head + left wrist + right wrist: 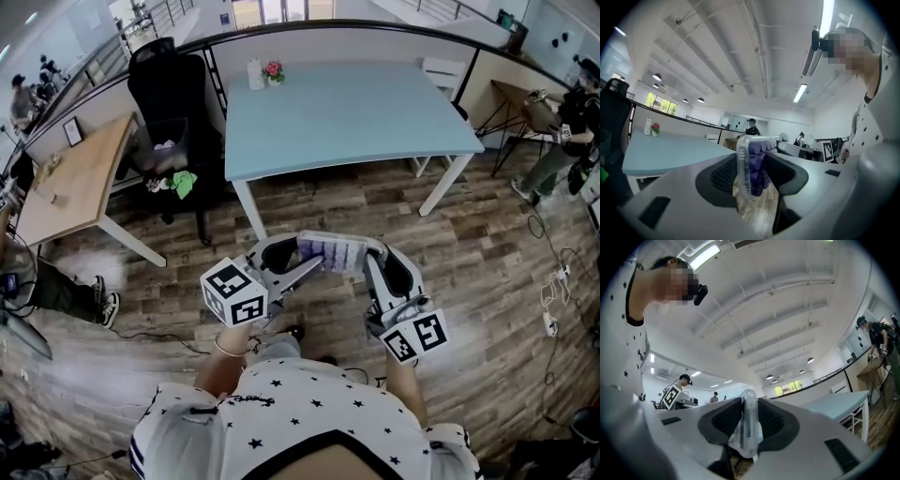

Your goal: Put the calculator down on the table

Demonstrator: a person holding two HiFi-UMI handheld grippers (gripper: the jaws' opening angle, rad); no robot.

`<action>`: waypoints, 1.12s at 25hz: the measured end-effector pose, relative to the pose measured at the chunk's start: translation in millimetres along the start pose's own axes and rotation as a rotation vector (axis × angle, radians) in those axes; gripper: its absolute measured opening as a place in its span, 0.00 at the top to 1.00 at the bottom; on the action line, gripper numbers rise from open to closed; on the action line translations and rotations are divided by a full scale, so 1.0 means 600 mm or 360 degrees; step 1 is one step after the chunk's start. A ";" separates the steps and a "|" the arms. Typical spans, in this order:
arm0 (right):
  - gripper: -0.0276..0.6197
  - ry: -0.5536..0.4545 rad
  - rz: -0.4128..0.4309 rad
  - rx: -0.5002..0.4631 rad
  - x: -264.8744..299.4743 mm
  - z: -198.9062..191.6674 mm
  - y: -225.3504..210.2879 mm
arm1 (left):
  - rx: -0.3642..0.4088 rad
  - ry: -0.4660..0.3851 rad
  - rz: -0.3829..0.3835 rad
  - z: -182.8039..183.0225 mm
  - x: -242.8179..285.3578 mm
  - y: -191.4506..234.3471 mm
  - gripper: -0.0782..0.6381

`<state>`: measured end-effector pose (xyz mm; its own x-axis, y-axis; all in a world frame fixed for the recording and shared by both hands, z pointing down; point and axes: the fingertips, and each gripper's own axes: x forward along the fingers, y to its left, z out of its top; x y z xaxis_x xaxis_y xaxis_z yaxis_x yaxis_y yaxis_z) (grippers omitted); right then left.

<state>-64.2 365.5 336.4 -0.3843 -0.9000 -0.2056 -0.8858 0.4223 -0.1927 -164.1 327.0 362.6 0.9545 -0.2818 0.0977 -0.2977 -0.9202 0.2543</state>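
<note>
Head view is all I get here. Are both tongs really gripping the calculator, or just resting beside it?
Observer: The left gripper view shows the left tongs closed on the calculator, one pad against its purple keys, the other against the clear casing.
Operator: And the right side?
Observer: The right gripper view shows the right tongs pinching a clear edge of it between both pads.
</note>
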 end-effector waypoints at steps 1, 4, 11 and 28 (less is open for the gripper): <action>0.82 -0.0001 0.0002 -0.0005 -0.007 0.001 -0.002 | 0.0002 0.0000 0.0001 -0.002 0.003 -0.006 0.59; 0.82 0.0001 -0.0002 -0.0012 -0.026 0.004 -0.011 | 0.0002 0.0005 0.0003 -0.008 0.016 -0.023 0.59; 0.82 0.0006 -0.0073 -0.0039 -0.054 0.014 -0.043 | 0.0006 0.0010 -0.0069 -0.011 0.058 -0.039 0.59; 0.82 0.0011 -0.0274 -0.0076 0.013 0.029 -0.203 | 0.0064 0.0015 -0.0263 0.029 0.223 0.056 0.59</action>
<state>45.2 309.1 341.5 -0.2275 -0.9594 -0.1667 -0.9499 0.2563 -0.1789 -45.9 253.8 367.2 0.9901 -0.1236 0.0669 -0.1358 -0.9639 0.2289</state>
